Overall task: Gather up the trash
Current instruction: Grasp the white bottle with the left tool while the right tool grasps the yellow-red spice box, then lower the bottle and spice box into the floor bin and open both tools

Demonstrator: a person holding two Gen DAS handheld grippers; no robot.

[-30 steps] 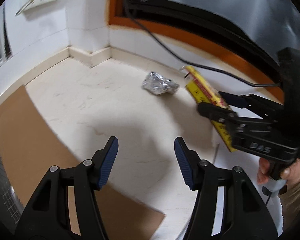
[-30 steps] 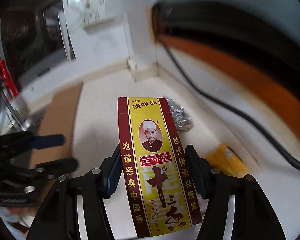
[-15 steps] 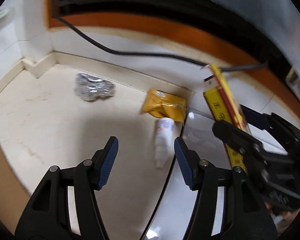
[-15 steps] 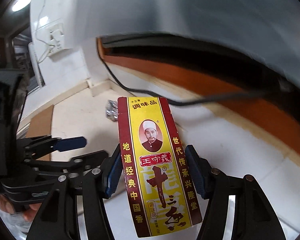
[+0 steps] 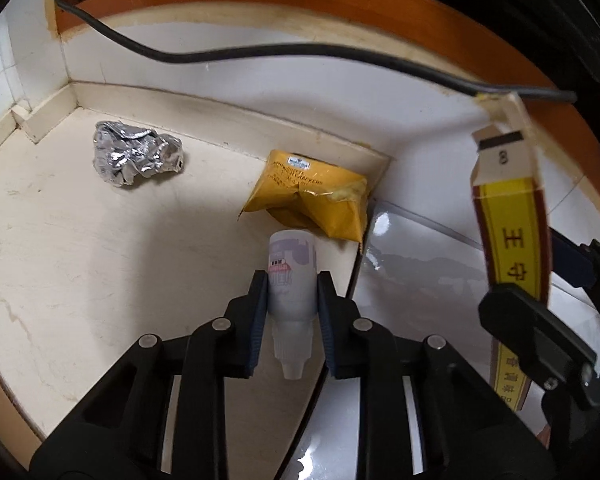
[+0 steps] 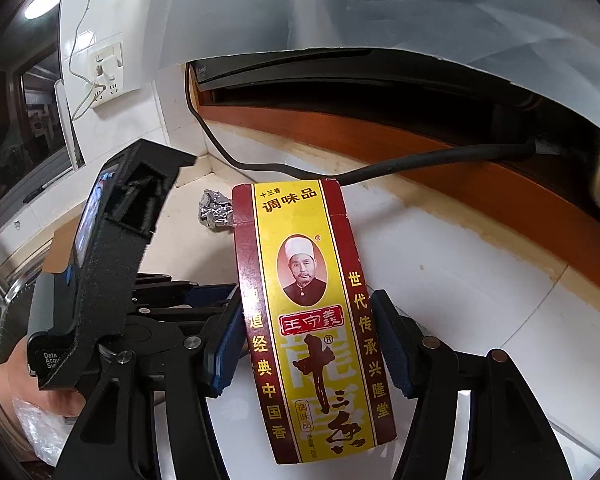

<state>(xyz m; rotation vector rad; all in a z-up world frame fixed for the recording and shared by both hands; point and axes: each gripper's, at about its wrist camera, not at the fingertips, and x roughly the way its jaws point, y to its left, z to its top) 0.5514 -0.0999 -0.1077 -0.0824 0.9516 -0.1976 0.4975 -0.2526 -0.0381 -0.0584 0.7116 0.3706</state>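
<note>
I am closing my left gripper (image 5: 292, 300) on a small white bottle (image 5: 291, 276) lying on the counter (image 5: 80, 240), which may squirt free, while my right gripper (image 6: 306, 344) is pinching a spice box (image 6: 312, 320).

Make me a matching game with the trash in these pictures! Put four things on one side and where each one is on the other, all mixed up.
Things:
1. foil ball
2. yellow packet
3. small white bottle
4. spice box

Places:
A. between the closing left tool's pads
B. held up in the right tool
C. loose on the counter near the far corner
D. on the counter just beyond the bottle

Pairs: 1-C, 2-D, 3-A, 4-B
</note>
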